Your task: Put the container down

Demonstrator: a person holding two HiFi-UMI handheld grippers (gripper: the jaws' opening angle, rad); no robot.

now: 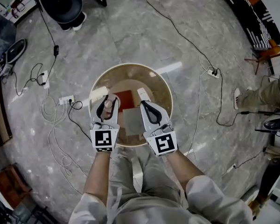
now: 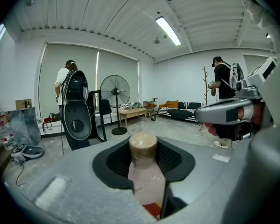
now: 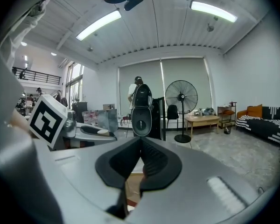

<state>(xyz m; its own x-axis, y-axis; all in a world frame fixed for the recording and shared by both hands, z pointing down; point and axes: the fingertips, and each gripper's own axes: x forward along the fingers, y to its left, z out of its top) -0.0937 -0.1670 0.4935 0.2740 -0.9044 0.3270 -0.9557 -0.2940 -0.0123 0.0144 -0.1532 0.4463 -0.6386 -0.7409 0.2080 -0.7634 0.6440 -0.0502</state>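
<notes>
A small pale pink bottle with a brown cap [image 1: 108, 104] stands upright between the jaws of my left gripper [image 1: 107, 109], which is shut on its body over the left part of the round wooden table [image 1: 130, 70]. The left gripper view shows the bottle [image 2: 144, 174] clamped between the dark pads, cap upward. My right gripper [image 1: 149, 112] hovers beside it over the table's right half, shut, with nothing between its jaws. In the right gripper view its tips [image 3: 141, 146] meet.
On the table lie a red square mat [image 1: 126, 98] and a grey square pad [image 1: 131, 121]. Cables and a power strip [image 1: 65, 99] trail over the marble floor. A person's shoe [image 1: 238, 97] is at the right, a standing fan [image 3: 181, 97] farther off.
</notes>
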